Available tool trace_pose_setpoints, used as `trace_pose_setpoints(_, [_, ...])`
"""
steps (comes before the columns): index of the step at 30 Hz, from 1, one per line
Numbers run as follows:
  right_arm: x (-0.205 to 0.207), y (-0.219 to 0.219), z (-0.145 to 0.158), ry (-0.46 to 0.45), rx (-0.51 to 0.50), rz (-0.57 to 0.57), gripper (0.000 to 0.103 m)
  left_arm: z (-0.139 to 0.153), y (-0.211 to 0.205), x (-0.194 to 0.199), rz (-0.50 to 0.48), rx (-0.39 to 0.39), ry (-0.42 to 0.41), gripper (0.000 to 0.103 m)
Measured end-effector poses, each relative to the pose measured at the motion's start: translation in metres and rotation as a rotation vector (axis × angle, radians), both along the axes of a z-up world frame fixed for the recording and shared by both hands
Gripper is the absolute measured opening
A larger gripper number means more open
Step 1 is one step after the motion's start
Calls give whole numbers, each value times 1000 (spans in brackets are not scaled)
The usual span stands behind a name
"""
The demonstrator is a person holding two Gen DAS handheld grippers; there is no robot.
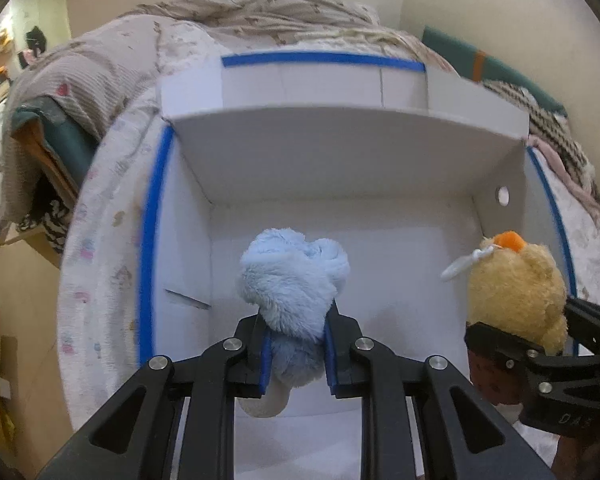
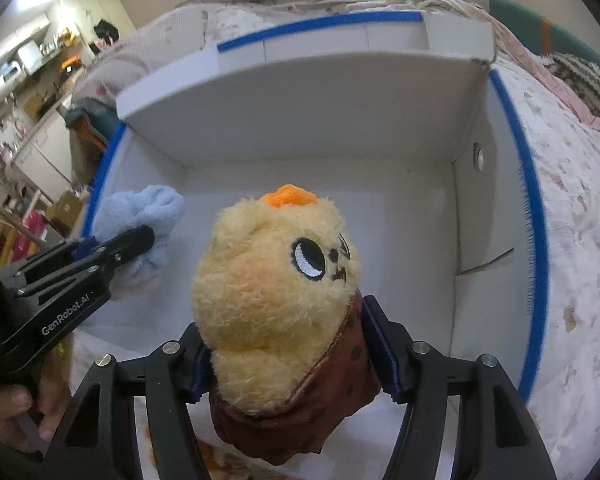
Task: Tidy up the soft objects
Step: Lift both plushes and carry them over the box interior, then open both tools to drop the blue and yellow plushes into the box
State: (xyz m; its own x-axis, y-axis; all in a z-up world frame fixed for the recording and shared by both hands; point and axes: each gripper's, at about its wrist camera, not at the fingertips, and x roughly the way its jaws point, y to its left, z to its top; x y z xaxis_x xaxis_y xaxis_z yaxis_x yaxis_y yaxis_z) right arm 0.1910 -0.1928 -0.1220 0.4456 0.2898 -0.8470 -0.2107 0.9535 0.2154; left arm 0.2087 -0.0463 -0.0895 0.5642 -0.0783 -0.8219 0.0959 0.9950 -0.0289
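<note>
Left wrist view: left claw [image 1: 296,344] clamped on blue plush [image 1: 292,276], hanging over white box [image 1: 340,152] on bed [image 1: 112,208]. Right claw [image 2: 288,356] grips yellow chick plush [image 2: 276,292], also over box. Judged step: depositing; next, lower and release. Only right view shows chick's face, brown wrap.
</note>
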Motion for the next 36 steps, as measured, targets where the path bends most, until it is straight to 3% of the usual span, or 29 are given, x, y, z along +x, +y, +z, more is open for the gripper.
trace_pose_setpoints(3, [2, 3, -11, 9, -46, 12, 67, -16, -3, -1, -27, 29, 12, 19])
trace_pose_setpoints(8, [10, -2, -27, 68, -50, -23, 68, -24, 2, 3, 15, 50, 30, 20])
trace_pose_setpoints(15, [15, -3, -24, 65, -21, -45, 71, -35, 8, 4, 63, 17, 69, 22])
trace_pose_setpoints(20, [12, -6, -16, 42, 32, -41, 73, -31, 8, 1, 68, 37, 50, 36])
trace_pose_setpoints(23, [10, -11, -7, 12, 71, -51, 88, -24, 6, -2, 50, 12, 23, 52])
trace_pose_setpoints(25, [9, -13, 0, -13, 97, -60, 98, -17, 3, -5, 41, 24, -2, 69])
trace_pose_setpoints(26, [8, -12, 4, -26, 111, -62, 102, -14, 2, -6, 44, 31, -15, 72])
trace_pose_setpoints(30, [8, -17, 13, -56, 137, -77, 103, -6, 5, -9, 49, 23, -55, 73])
trace_pose_setpoints(36, [6, -24, 18, -70, 144, -92, 103, -2, 13, -8, 81, -17, -32, 73])
